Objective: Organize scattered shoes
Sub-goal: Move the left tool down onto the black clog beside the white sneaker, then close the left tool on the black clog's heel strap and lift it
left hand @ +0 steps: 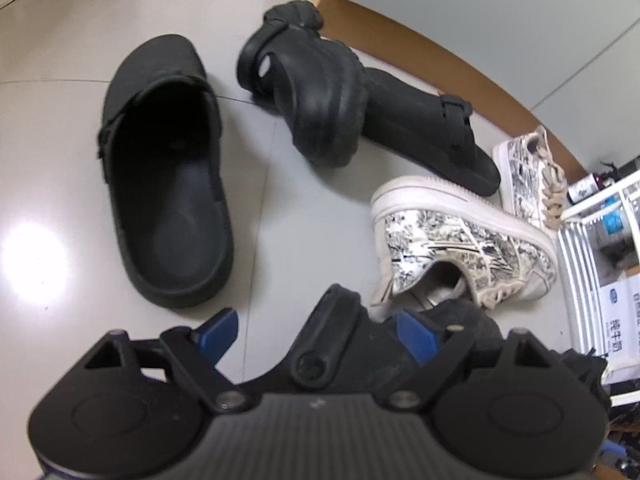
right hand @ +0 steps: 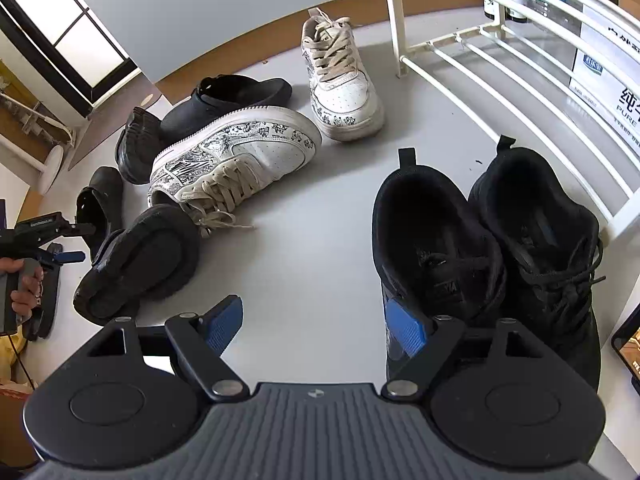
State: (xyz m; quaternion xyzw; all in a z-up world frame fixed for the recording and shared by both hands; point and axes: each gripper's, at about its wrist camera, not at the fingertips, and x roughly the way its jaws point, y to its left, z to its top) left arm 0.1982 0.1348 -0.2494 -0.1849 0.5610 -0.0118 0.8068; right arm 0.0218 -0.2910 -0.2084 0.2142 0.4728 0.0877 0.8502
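Left claw (left hand: 316, 330) hangs low over the floor (left hand: 48, 152), blue pads spread wide — a black clog (left hand: 340, 336) sits between them, strap up. Ahead on the left, a black slide (left hand: 168, 184) lies upright. A chunky black clog (left hand: 320, 92) tips on its side against a flat black sandal (left hand: 432, 132). Right of centre, a printed white sneaker (left hand: 460, 240) lies on its side — its mate (left hand: 532, 172) just behind, near a white rack (left hand: 580, 248).
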